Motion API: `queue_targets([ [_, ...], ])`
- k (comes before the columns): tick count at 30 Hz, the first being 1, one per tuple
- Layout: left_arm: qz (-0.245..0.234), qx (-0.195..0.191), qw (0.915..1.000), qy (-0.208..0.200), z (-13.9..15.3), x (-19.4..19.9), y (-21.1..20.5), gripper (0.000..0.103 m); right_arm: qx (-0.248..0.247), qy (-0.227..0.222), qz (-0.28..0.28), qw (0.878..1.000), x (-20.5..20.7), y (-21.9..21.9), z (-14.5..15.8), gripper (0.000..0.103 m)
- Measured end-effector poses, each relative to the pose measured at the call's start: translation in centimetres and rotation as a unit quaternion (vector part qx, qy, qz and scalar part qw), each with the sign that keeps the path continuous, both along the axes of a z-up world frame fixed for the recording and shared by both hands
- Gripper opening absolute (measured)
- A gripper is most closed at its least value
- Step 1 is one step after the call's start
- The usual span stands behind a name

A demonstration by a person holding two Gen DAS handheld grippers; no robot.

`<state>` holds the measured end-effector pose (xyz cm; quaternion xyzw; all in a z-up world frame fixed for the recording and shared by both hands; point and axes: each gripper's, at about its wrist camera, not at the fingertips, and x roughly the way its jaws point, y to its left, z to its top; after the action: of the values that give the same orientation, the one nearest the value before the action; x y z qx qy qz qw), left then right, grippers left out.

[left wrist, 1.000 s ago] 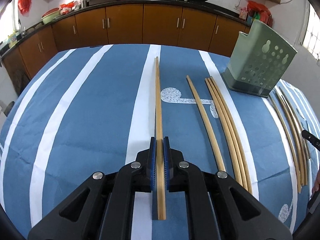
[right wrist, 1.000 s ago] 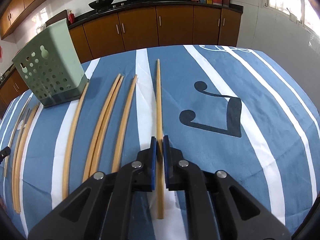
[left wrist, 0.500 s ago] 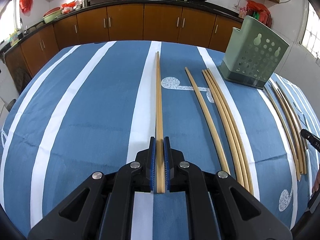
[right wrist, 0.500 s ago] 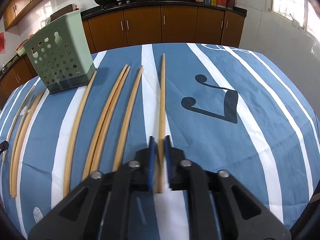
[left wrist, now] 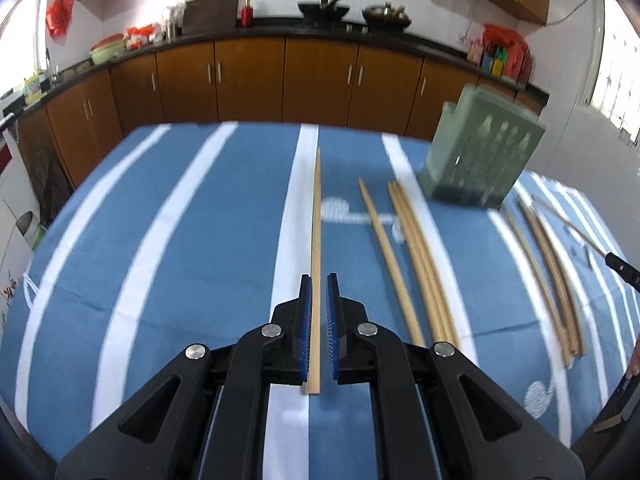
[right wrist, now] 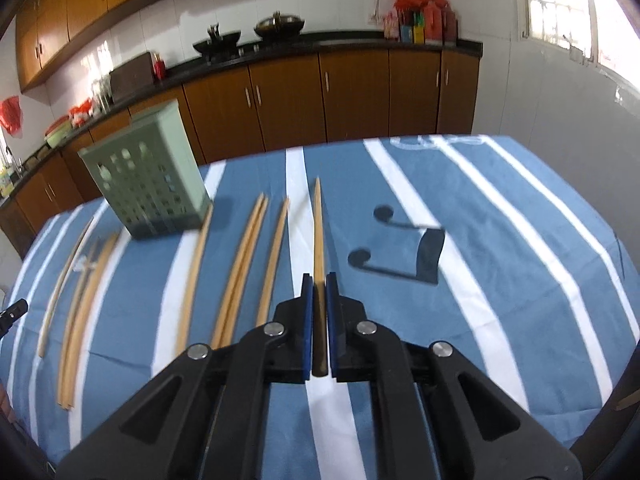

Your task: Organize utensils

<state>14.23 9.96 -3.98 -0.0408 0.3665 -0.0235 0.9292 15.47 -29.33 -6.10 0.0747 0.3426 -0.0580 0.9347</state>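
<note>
My left gripper is shut on a long wooden chopstick that points away from me, lifted above the blue striped cloth. My right gripper is shut on another wooden chopstick, also lifted and pointing forward. The green perforated utensil holder stands at the right in the left wrist view and at the left in the right wrist view. Several more chopsticks lie on the cloth between the two grippers; they also show in the right wrist view.
More chopsticks lie beyond the holder, seen too in the right wrist view. Brown kitchen cabinets with a dark counter run behind the table. A black music-note print marks the cloth on the right side.
Both grippers have risen and tilted up with their chopsticks; the table looks lower and farther. Each chopstick has slid forward in its jaws, so less sticks out behind.
</note>
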Motion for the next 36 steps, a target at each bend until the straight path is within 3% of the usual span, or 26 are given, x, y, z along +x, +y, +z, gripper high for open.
queue_targets([
  [5, -0.004, 0.005, 0.9998, -0.019, 1.4, -0.2, -0.3, 0.008, -0.003, -0.017, 0.000, 1.000, -0.3, -0.1, 1.0, 0.008],
  [12, -0.002, 0.004, 0.9992, 0.039, -2.7, 1.1, -0.3, 0.010, 0.005, 0.005, 0.005, 1.000, -0.3, 0.3, -0.4, 0.008],
  [13, -0.002, 0.007, 0.9990, 0.044, -3.2, 1.4, -0.3, 0.012, 0.005, 0.006, 0.006, 1.000, -0.4, 0.3, -0.5, 0.008],
  [15, -0.001, 0.018, 0.9985, 0.051, -3.8, 1.6, -0.5, 0.032, 0.005, 0.007, 0.006, 1.000, -0.4, 0.4, -0.5, 0.008],
  [17, -0.003, 0.022, 0.9982, 0.056, -4.3, 1.6, -0.6, 0.036, 0.007, 0.007, 0.006, 1.000, -0.4, 0.4, -0.4, 0.008],
  [21, -0.006, 0.028, 0.9977, 0.062, -4.8, 1.5, -0.9, 0.034, 0.006, 0.011, 0.007, 1.000, -0.3, 0.5, -0.7, 0.008],
  [22, -0.006, 0.031, 0.9976, 0.062, -4.8, 1.5, -0.9, 0.031, 0.007, 0.013, 0.007, 1.000, -0.2, 0.5, -0.7, 0.008],
  [24, -0.005, 0.032, 0.9975, 0.062, -4.8, 1.4, -0.9, 0.009, 0.009, 0.015, 0.008, 1.000, -0.2, 0.5, -0.9, 0.008],
  [25, -0.004, 0.035, 0.9974, 0.062, -4.8, 1.4, -0.9, 0.007, 0.010, 0.015, 0.008, 1.000, -0.1, 0.6, -1.0, 0.008],
  [30, -0.023, 0.063, 0.9959, 0.061, -4.8, 0.7, -1.7, 0.007, 0.012, 0.011, 0.008, 1.000, -0.3, 0.6, -0.7, 0.008],
  [36, -0.025, 0.040, 0.9983, 0.035, -2.4, -0.5, -1.2, 0.007, 0.012, -0.010, 0.006, 1.000, -0.7, 0.1, 0.7, 0.008],
])
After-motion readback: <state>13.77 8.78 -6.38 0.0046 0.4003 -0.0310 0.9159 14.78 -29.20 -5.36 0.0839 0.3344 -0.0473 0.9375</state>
